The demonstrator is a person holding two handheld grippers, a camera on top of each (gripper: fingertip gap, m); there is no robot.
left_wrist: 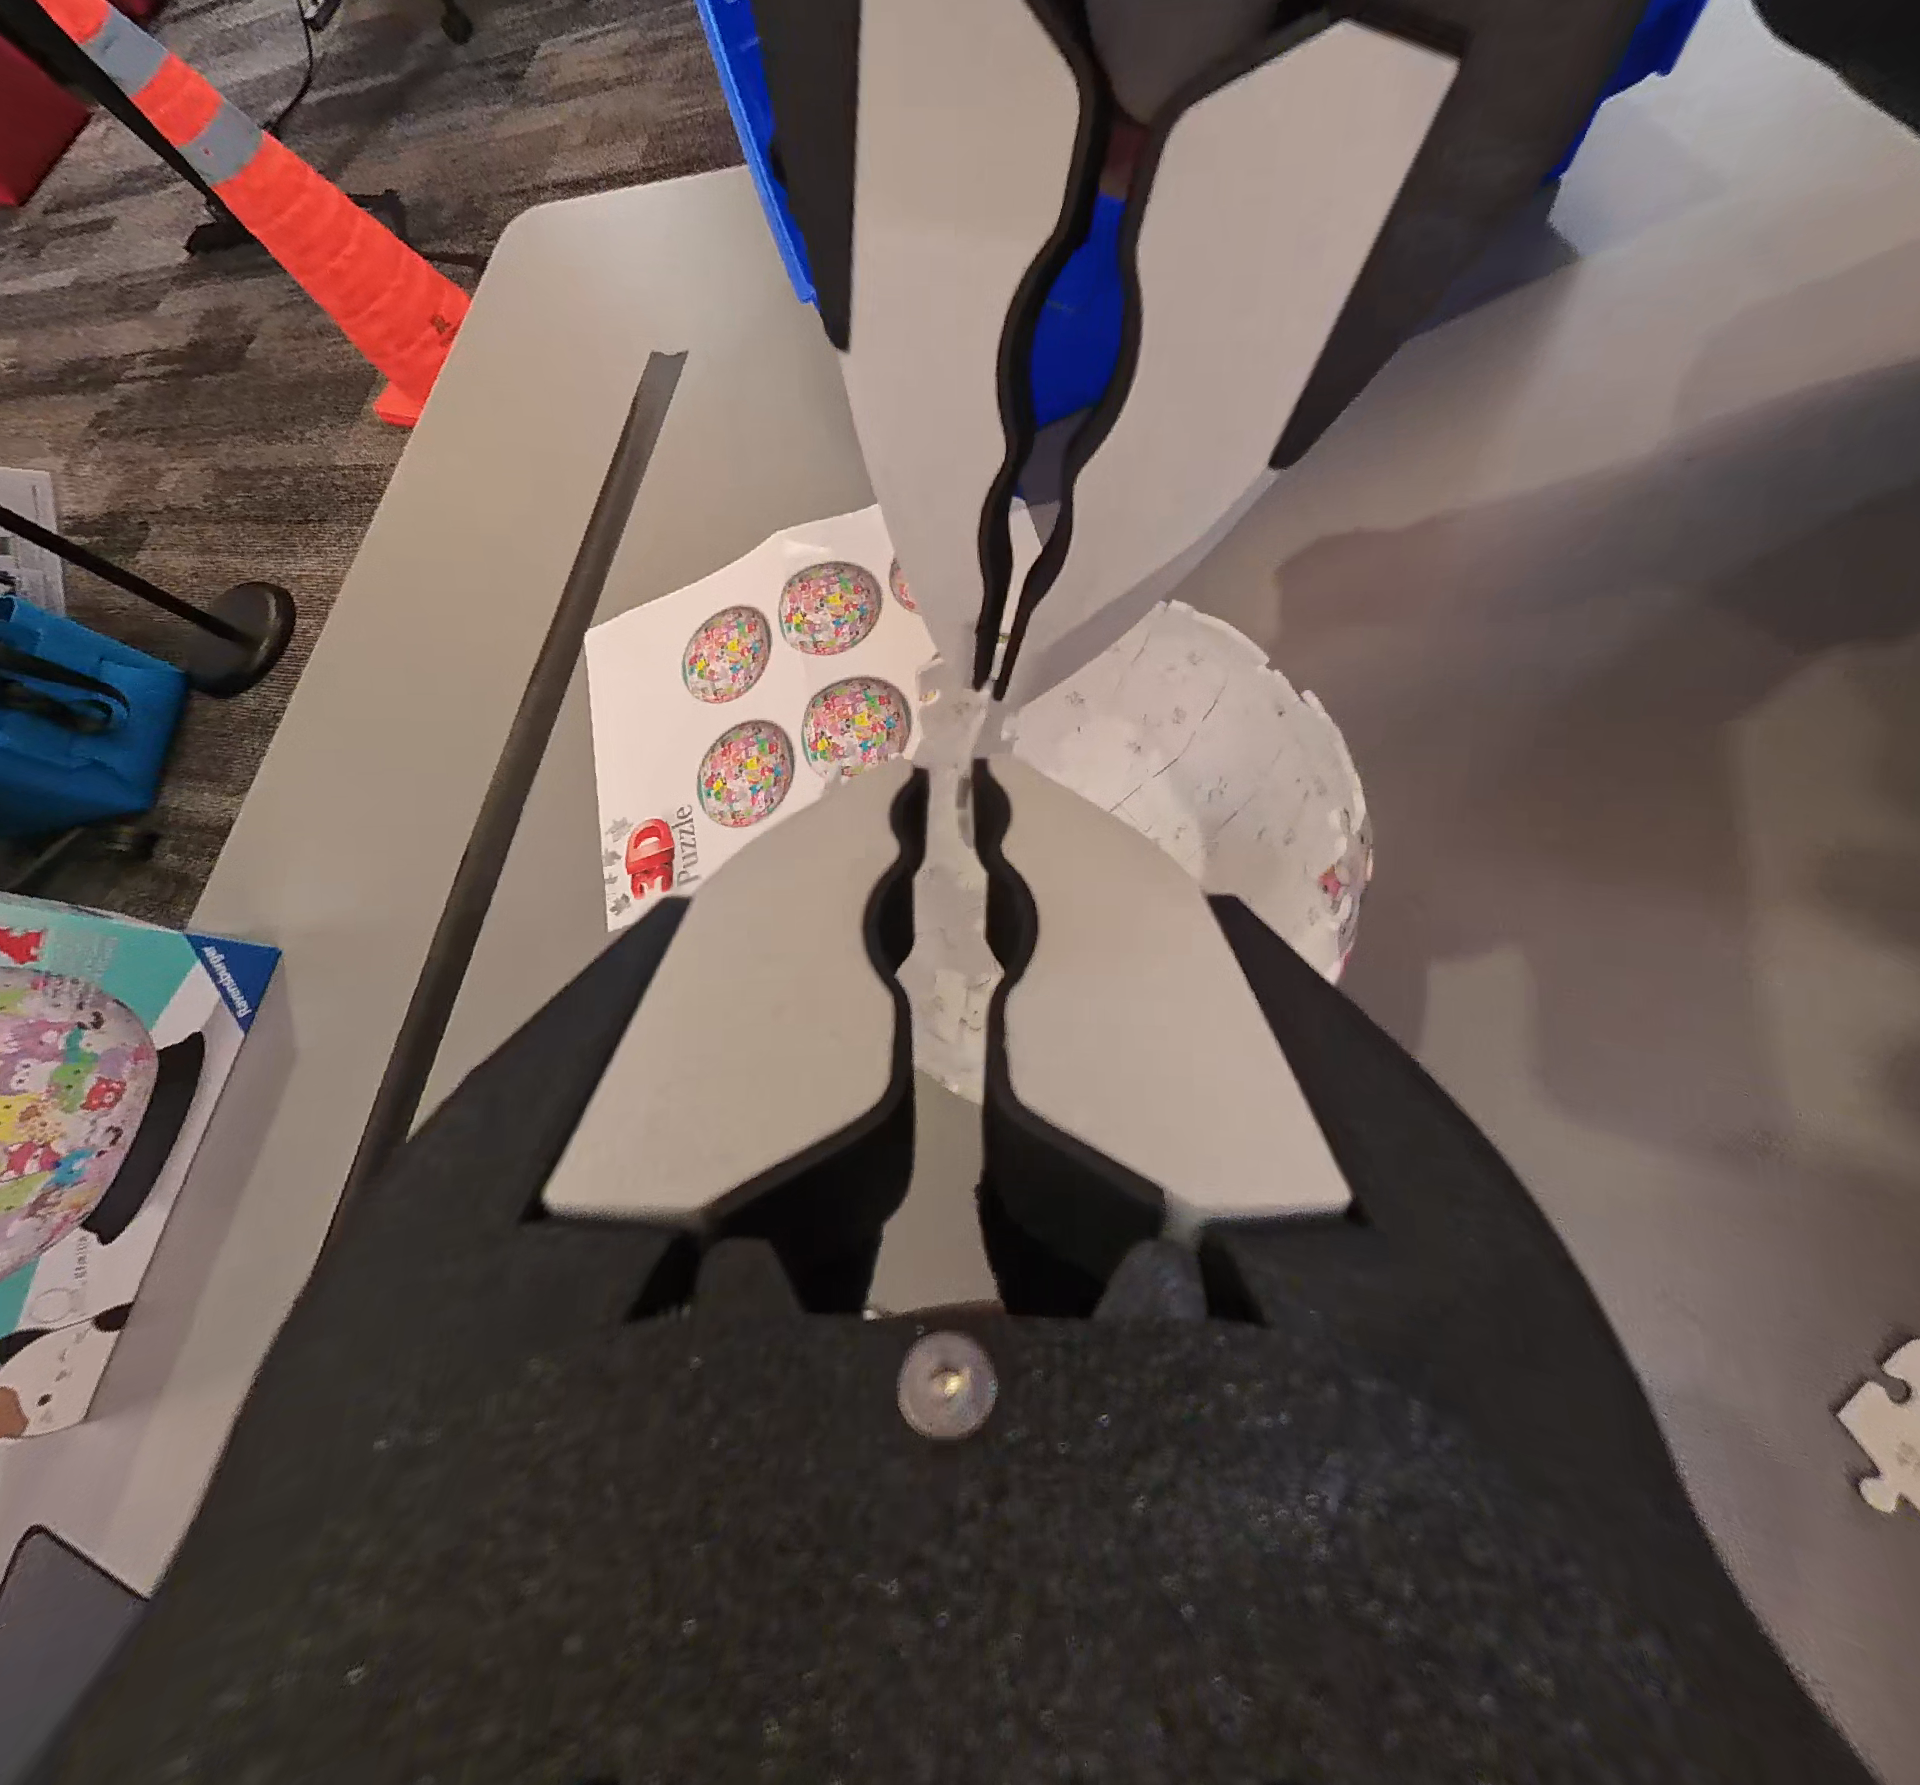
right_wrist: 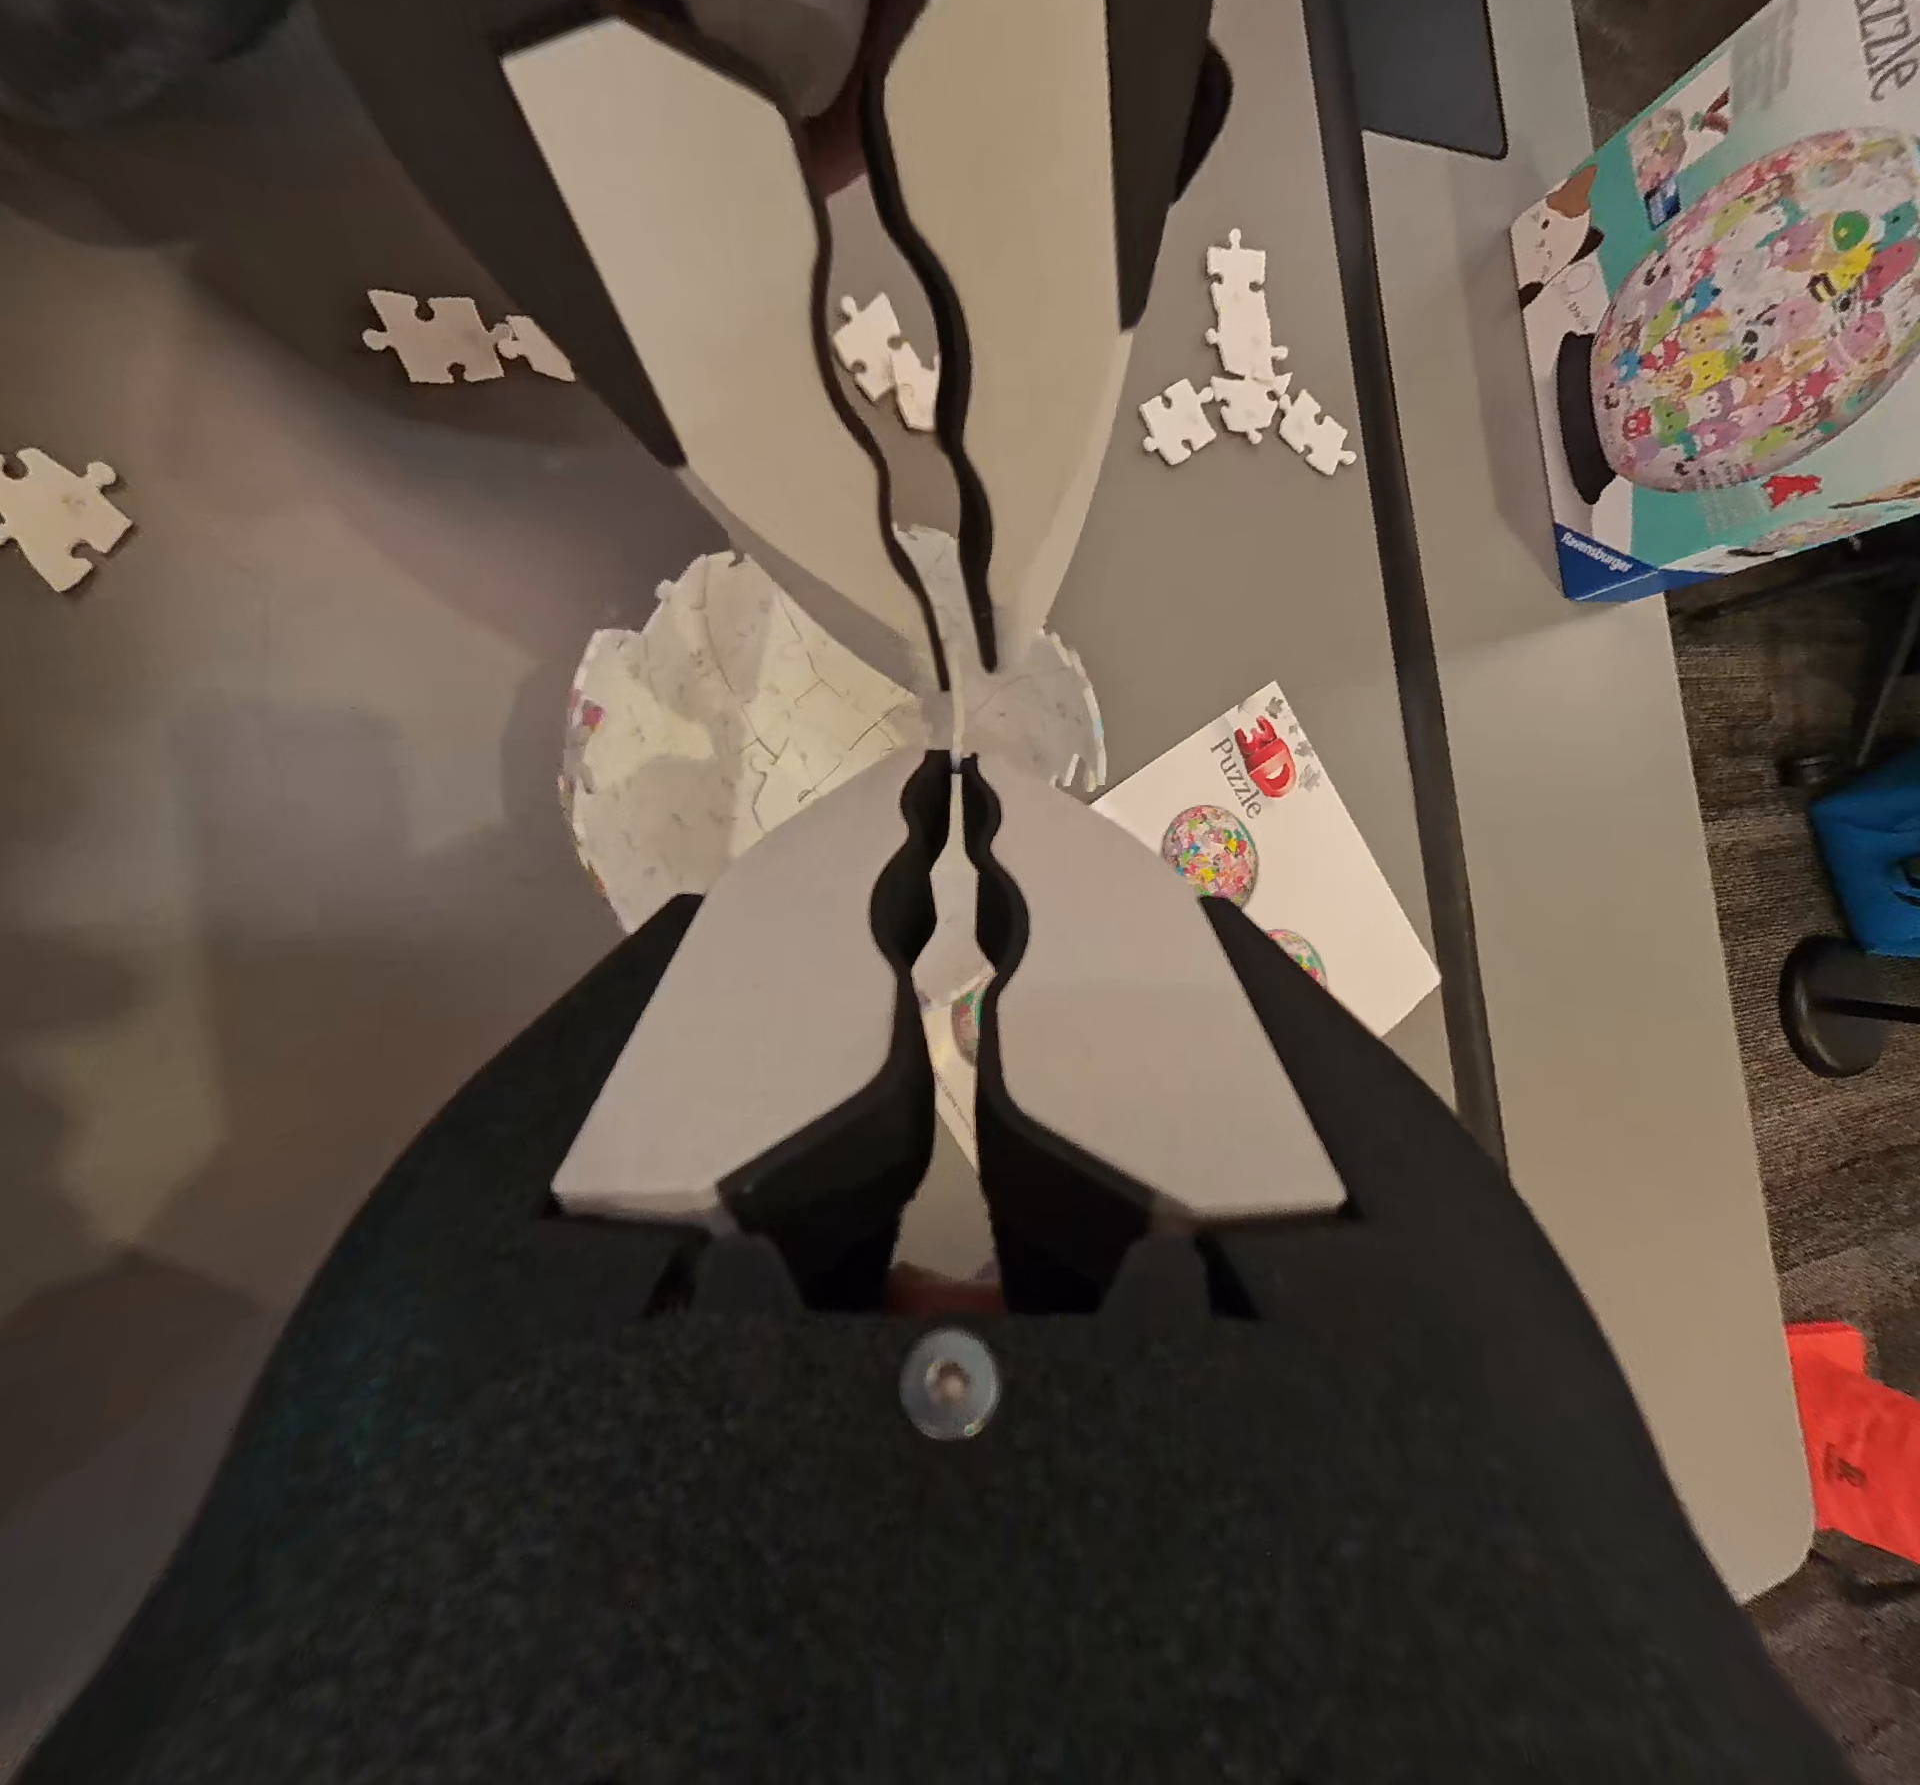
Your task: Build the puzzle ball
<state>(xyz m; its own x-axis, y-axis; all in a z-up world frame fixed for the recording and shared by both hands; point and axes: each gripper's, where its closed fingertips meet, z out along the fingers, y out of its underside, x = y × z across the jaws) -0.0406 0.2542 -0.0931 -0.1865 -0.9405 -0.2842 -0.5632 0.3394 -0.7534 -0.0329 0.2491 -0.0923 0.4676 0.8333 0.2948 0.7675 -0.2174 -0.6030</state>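
Observation:
The half-built puzzle ball point(left_wrist: 1195, 748) is a white open shell, inside up, on the grey table point(left_wrist: 416, 696); it also shows in the right wrist view point(right_wrist: 727, 727). My left gripper point(left_wrist: 951, 781) is shut on the shell's rim, and it enters the right wrist view from the top point(right_wrist: 966, 673). My right gripper point(right_wrist: 951, 769) faces it tip to tip and is shut on a small white puzzle piece point(left_wrist: 956, 722) held at the rim. The right gripper comes in from above in the left wrist view point(left_wrist: 987, 688).
Loose white pieces point(right_wrist: 457, 343) point(right_wrist: 1247, 374) point(right_wrist: 62, 509) lie beyond the ball, one more near the left gripper point(left_wrist: 1886, 1444). A picture leaflet point(left_wrist: 748, 696) lies beside the ball. The puzzle box point(right_wrist: 1745, 301) sits past a dark table seam point(right_wrist: 1392, 488). A blue bin point(left_wrist: 748, 125) stands behind. The tips of both grippers are at nearly the same place.

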